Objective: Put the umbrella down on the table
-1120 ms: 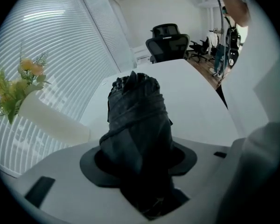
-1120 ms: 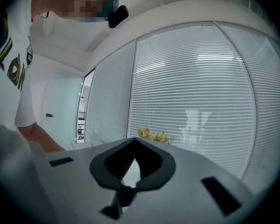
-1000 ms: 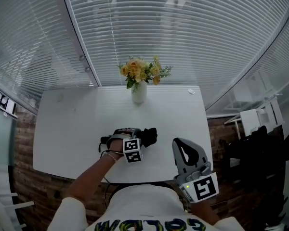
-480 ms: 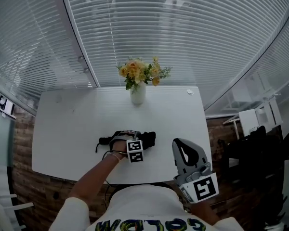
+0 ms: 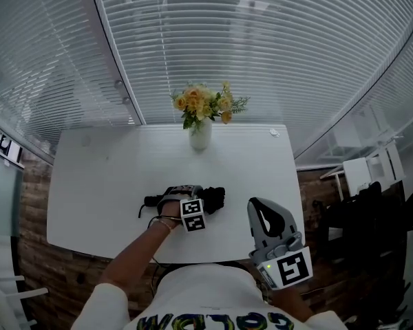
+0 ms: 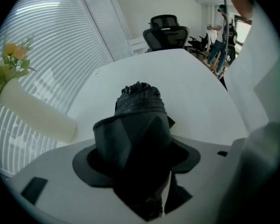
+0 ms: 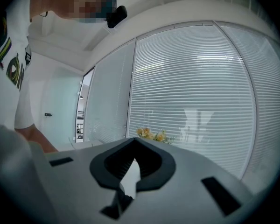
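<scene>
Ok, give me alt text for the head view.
A folded black umbrella lies on a white table with the left gripper over it, jaws opening around it. A vase of yellow flowers stands at the far edge; the right gripper is empty.

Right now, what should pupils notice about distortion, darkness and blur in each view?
Head view: the wide lens bows the blinds into arcs. Left gripper view: the folded black umbrella fills the centre, its lower part too dark for detail. Right gripper view: black corners, a mosaic patch top left.
</scene>
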A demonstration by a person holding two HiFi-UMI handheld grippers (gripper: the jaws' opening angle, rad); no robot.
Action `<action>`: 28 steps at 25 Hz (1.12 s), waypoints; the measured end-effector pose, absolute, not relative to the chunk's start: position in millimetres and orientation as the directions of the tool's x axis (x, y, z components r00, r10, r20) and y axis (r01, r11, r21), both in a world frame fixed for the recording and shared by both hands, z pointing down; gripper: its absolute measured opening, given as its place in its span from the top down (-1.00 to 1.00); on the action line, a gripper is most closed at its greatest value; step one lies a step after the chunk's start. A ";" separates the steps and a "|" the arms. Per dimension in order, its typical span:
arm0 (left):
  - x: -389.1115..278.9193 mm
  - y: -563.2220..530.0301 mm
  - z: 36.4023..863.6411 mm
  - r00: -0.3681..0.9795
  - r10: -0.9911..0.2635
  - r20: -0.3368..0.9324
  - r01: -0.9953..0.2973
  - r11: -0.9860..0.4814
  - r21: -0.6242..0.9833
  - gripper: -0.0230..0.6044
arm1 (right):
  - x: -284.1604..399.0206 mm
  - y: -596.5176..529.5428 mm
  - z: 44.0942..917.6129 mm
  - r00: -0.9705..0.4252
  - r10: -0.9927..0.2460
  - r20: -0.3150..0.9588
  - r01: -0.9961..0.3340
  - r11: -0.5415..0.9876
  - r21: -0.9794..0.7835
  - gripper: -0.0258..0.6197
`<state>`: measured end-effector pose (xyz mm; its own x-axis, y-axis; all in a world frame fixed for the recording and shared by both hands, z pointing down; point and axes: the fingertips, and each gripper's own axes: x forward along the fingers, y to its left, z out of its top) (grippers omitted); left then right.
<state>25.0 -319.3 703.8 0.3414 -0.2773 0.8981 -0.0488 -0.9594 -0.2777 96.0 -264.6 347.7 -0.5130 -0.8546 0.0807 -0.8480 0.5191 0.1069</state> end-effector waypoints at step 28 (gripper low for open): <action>-27.3 -334.8 466.5 0.635 -0.708 0.308 -0.706 -0.694 -0.139 0.37 | 80.8 -282.3 344.8 -0.561 -0.824 0.078 -0.814 0.566 0.128 0.89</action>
<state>-27.3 -334.8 466.5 0.6353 -0.7083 0.3078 -0.7064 -0.6941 -0.1391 80.8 -282.3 344.8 -0.5608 -0.8243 0.0776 -0.8143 0.5661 0.1283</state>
